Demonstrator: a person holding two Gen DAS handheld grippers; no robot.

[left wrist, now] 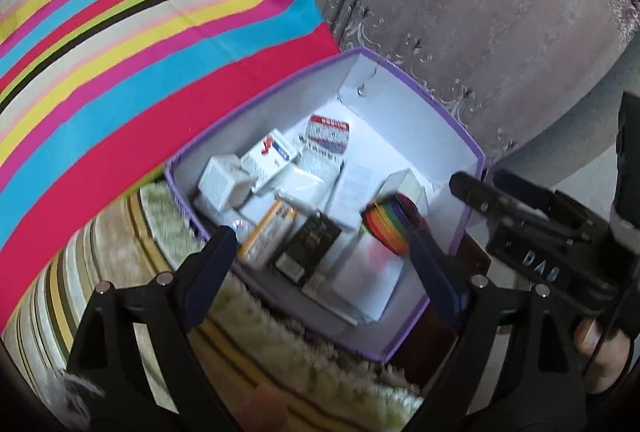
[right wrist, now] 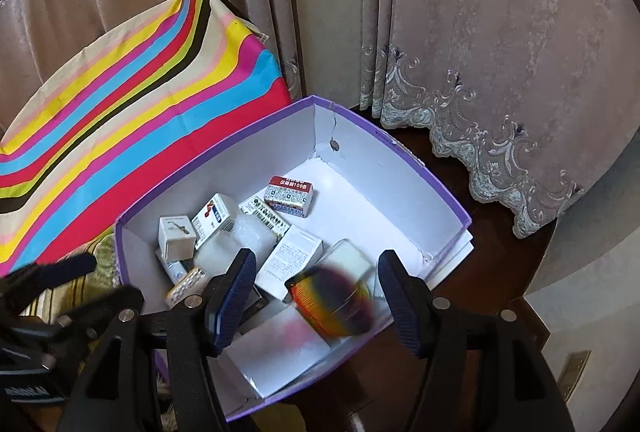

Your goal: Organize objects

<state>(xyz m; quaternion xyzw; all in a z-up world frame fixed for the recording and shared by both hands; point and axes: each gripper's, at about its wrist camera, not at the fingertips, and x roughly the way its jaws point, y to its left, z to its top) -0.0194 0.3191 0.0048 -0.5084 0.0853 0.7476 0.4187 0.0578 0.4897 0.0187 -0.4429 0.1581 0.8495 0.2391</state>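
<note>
A purple box (left wrist: 280, 103) (right wrist: 248, 175) with a white inside lies open below both grippers. It holds several small cartons, among them a red and white one (right wrist: 290, 195) and a black one (left wrist: 310, 244). A rainbow-striped round object (left wrist: 390, 218) (right wrist: 332, 304) shows blurred over the box's near end. My left gripper (left wrist: 320, 238) (right wrist: 108, 280) stands wide open above the box, the rainbow object beside its right finger (left wrist: 424, 256), untouched. My right gripper (right wrist: 316, 264) (left wrist: 478, 179) is open too; the rainbow object sits between its fingers and no pad presses on it.
A bright striped cushion (left wrist: 140, 51) (right wrist: 140, 91) lies left of the box. Embroidered curtains (right wrist: 480, 51) hang behind. The box rests on a dark wooden surface (right wrist: 500, 272), with a shaggy cloth (left wrist: 300, 360) at its near left. A person's fingers (left wrist: 596, 352) hold the right gripper.
</note>
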